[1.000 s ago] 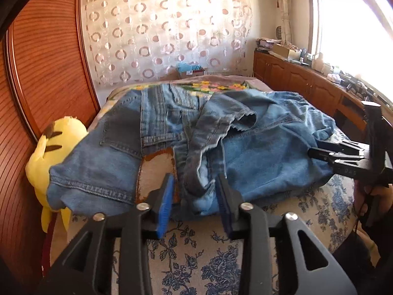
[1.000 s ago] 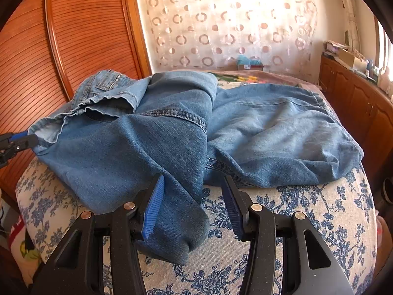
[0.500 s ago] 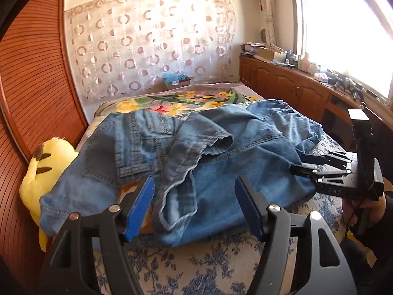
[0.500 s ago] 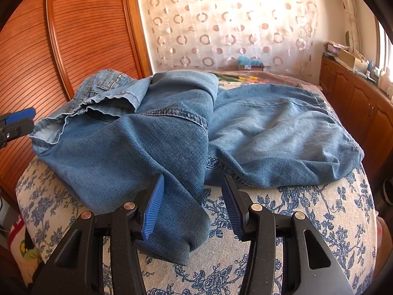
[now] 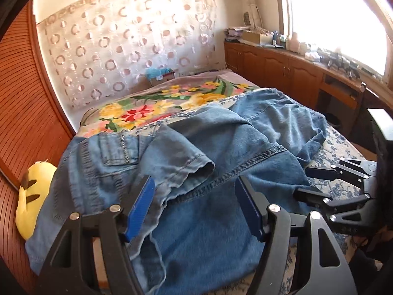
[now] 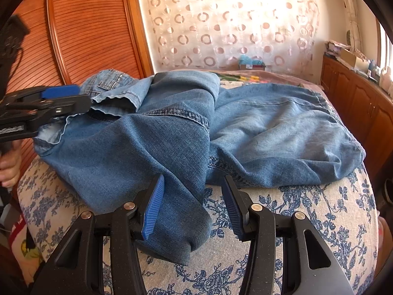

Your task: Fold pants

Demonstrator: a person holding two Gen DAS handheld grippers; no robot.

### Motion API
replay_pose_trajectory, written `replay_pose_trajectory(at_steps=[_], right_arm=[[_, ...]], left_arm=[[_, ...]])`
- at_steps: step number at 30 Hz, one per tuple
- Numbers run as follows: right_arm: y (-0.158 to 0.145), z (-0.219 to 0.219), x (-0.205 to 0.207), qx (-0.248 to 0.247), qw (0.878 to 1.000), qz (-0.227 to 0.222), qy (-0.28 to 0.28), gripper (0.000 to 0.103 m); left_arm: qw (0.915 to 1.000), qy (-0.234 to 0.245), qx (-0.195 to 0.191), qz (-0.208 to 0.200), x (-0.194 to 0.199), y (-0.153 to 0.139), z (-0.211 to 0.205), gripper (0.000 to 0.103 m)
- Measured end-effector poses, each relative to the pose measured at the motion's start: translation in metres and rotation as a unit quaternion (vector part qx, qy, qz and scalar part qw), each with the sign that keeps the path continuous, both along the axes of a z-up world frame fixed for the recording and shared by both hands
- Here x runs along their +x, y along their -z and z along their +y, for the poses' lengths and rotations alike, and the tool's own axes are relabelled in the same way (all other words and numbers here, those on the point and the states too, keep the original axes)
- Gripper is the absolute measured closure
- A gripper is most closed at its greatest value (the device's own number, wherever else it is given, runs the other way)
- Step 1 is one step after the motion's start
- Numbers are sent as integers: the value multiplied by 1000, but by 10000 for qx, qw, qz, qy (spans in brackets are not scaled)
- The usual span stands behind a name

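Released by the left claw (image 5: 194, 209), now wide, the jeans (image 6: 172, 137) lie half-folded on the bed (image 6: 307, 216), right claw (image 6: 192, 205) open, smoothing left

A home bedroom: a bed with a blue-flowered white cover (image 6: 307, 211), a circle-patterned sheer curtain (image 6: 228, 19) behind it, low brown wooden cabinets (image 5: 277, 68) beside it under a window.
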State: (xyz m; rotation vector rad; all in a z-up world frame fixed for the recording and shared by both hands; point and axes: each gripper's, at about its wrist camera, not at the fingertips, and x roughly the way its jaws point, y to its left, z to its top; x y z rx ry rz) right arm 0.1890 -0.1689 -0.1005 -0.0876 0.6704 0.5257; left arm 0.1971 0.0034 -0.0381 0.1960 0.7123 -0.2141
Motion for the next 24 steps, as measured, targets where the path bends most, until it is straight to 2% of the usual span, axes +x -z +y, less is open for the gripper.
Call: replay_pose_trajectory(at_steps=[2,10,13,15,16,24], right_arm=[[0,0,0,7,10000,-1,-2,54],[-1,1,2,14,10000,-19,-21,54],[-1,1,1,36,10000,-14,-23,54],[-1,0,1,41,10000,-19,-16,53],[-1,0,1,47,10000,-21,-14,53],[0,-3,1,69,10000,-22,-16,53]], left_arm=[[9999,26,77,116,10,4,-3,36],[9972,-40,522,525,39,24,-12,62],[9966,-106,637,516,45,27,-12,78],[9965,-173,663,487,46,26,-7,95],[9966,-196,646,463,45,25,-5,98],[9974,-653,306,12,33,-19,48,101]])
